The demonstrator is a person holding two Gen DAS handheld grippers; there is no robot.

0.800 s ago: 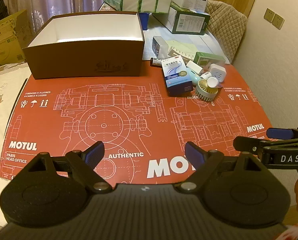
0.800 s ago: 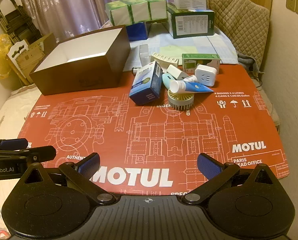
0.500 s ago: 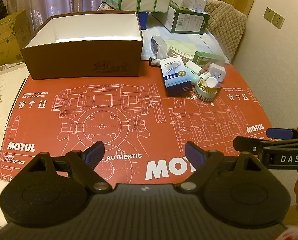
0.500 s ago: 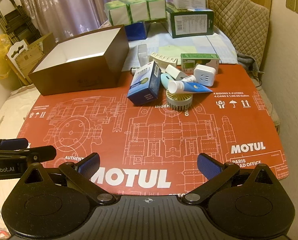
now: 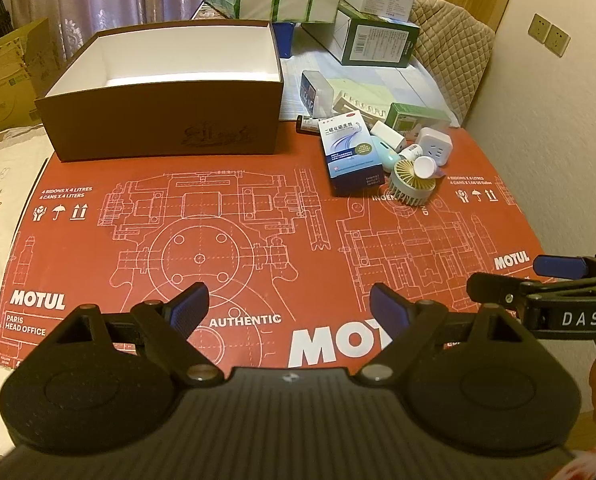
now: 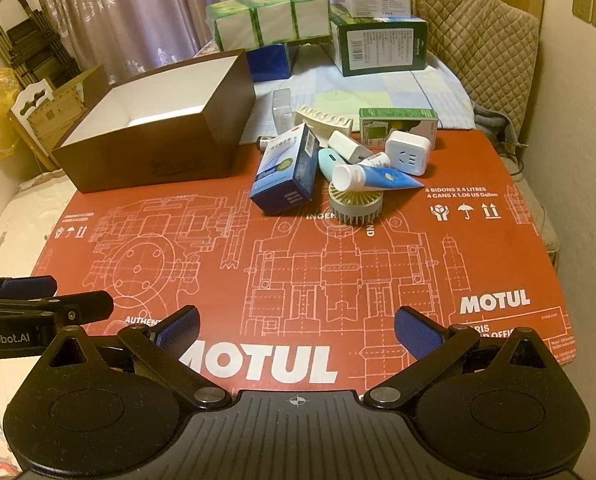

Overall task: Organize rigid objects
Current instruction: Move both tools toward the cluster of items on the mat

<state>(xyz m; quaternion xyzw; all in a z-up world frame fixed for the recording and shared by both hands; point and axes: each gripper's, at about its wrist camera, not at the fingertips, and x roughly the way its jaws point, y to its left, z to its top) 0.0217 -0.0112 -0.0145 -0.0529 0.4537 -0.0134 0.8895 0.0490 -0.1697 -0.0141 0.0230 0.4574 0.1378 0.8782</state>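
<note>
Clutter waiting beside an open box, both grippers empty.
Brown box [image 6: 158,128] fills the upper left of the red mat [image 6: 298,264]; the pile around the blue carton [image 6: 286,172], fan [image 6: 355,204] and tube [image 6: 373,174] sits upper centre, tube lying crosswise, nearer the right gripper [image 6: 296,332]. Left gripper [image 5: 288,312] is farther off. Both jaws stand wide apart. Only the right view shows the tube's length.

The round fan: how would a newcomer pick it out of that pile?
Find the brown box on the red mat, then the pile to its right. The fan is nearest the camera, the only ribbed disc, under a blue tube.
</note>
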